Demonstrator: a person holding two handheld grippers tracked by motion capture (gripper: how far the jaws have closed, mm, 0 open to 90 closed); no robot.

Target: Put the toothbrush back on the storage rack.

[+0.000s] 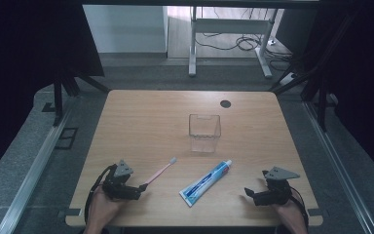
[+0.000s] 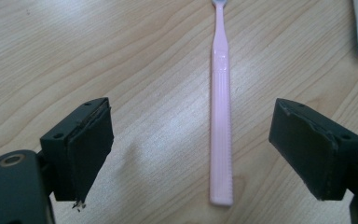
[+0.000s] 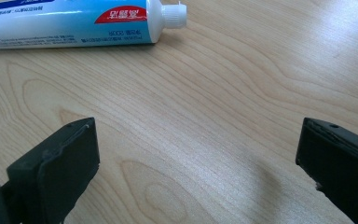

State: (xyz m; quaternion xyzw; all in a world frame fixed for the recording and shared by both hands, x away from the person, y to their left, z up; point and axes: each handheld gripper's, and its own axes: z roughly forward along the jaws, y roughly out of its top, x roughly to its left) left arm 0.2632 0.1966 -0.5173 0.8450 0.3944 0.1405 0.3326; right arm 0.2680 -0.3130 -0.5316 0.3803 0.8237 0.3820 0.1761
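Nearest the camera, the left hand-held gripper (image 1: 143,187) sits at the near left part of the light wooden desk (image 1: 141,117), its jaws spread wide and released, gripping nothing. In the left gripper view the slim pink plastic toothbrush (image 2: 221,121) lies flat on the desk in the gap between those jaws, closer to the right jaw and touching neither. Its long axis runs straight away from the left hand-held gripper: the blunt handle end lies near the jaws, and the bristled head points away, toward the middle of the desk. In the high view the toothbrush (image 1: 159,171) slants from the left hand-held gripper up and to the right. Bare wood lies on both sides of the handle.

Just beyond the brush head, to the right, lies the white-and-blue toothpaste tube with a white cap (image 1: 206,182), slanted the same way, cap end farther off. Past both, near the desk's middle, stands an upright clear plastic cup with squared sides (image 1: 204,132), well apart from either hand-held gripper.

The right hand-held gripper (image 1: 252,194) rests at the near right part, close to the front edge, jaws likewise spread wide and empty, over bare wood. In the right gripper view the toothpaste tube (image 3: 74,21) lies across the far side, ahead of the jaws and clear of them.
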